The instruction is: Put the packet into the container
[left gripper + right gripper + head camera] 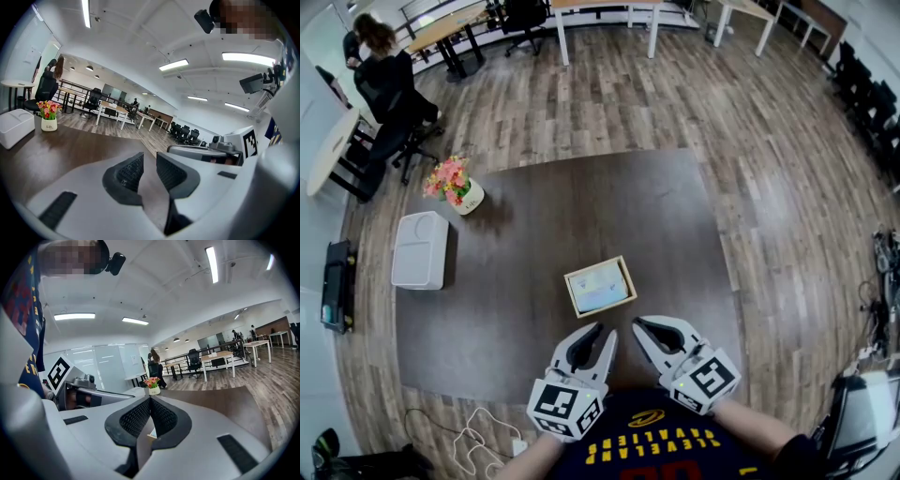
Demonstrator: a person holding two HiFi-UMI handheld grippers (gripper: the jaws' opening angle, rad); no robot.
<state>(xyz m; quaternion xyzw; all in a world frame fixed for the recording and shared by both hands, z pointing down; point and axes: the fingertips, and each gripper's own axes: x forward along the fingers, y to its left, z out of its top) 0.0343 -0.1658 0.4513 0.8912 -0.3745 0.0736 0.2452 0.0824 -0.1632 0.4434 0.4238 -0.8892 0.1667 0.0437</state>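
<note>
Dark brown wood covers the table [534, 216], and the shallow wooden container [571, 296] on it is our landmark. Inside it lies a pale bluish packet [601, 286], flat and filling most of the floor; we cannot read its print. On the near side of the container, both clear of it, sit the left gripper [602, 332] and the right gripper [639, 325]. The left gripper's fingers [129, 171] stand slightly parted with nothing between them. The right gripper's fingers [136, 417] are pressed together, empty. The picture's edge cuts off our arms. Far left of the container stand a white box [420, 249] and a flower pot [455, 185].
</note>
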